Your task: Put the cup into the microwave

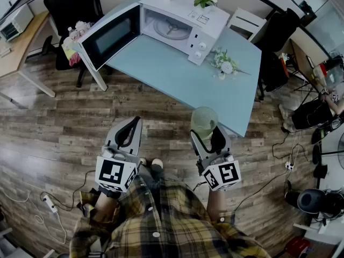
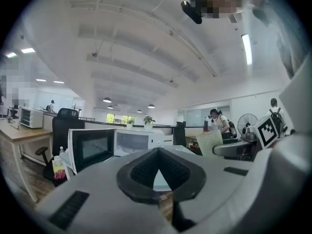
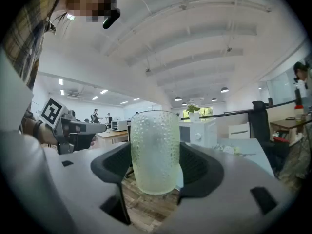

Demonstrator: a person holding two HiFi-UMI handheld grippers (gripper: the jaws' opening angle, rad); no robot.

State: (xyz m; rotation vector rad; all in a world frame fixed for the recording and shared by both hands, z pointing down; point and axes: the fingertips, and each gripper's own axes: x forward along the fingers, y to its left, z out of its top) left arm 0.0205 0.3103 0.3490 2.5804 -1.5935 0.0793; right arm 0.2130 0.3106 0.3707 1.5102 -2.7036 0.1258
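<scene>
Left gripper's (image 1: 134,123) jaws meet; right gripper's (image 1: 206,134) jaws clamp wide.

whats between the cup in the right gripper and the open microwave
Only bare blue tabletop lies between the cup and the microwave, in the head view; the flower sprig sits aside.

— What lies on the light blue rectangular table (image 1: 177,74)?
— A spray of white artificial flowers with green leaves (image 1: 224,63), near its right edge.
— And around the table?
— Brown wooden plank floor (image 1: 54,128). A black office chair (image 1: 72,4) stands by the far left corner, and left of it a pale wooden desk (image 1: 21,50) carries a white boxy appliance (image 1: 16,21). A white power strip (image 1: 48,202) lies on the floor, lower left.
</scene>
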